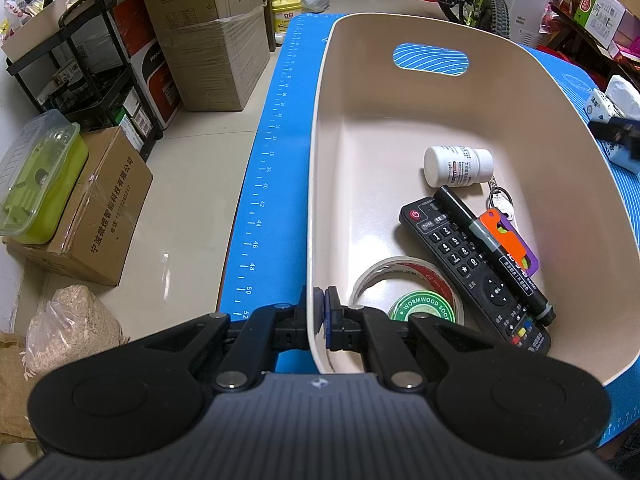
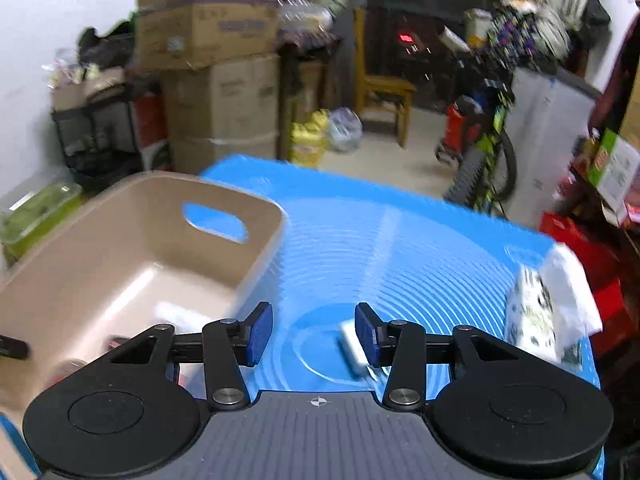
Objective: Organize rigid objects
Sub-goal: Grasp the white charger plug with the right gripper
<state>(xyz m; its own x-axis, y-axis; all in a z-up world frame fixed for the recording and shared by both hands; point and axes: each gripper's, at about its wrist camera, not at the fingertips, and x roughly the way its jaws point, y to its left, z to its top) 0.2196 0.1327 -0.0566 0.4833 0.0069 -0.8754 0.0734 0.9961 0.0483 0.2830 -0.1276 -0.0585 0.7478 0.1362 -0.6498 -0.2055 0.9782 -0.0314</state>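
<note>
Beige plastic bin (image 1: pixel 400 92) sits on the blue mat (image 1: pixel 272 152), near the mat's left edge. Already inside, toward the near end: white pill bottle (image 1: pixel 458 167), black remote (image 1: pixel 472 272), black marker (image 1: pixel 494 254) lying across the remote, orange-and-purple tag (image 1: pixel 510 242) with a key ring, tape roll (image 1: pixel 404 280), green round tin (image 1: pixel 422 309).

Left gripper (image 1: pixel 323 316): jaws pinched down on the bin's near rim, one pad outside the wall, one inside. It serves as the anchor for the bin.

Right gripper (image 2: pixel 314 334): jaws roughly half open, nothing between the pads. It hangs over the mat just beside the bin's right wall. A small white flat object (image 2: pixel 352 346) lies on the mat, partly hidden behind the right pad; view is blurred, so identity unclear. A white tissue pack (image 2: pixel 548 308) lies well to the right.

Risks, as judged:
- Half-open jaws may be too narrow for the tissue pack; a grab would push it along the mat instead of seating it.
- The flat white object sits low; pads could skate over it or nudge it away.
- The bin holds its load at one end; if the left pinch slips, a knock from the right gripper could shift the bin toward the mat's edge.
</note>
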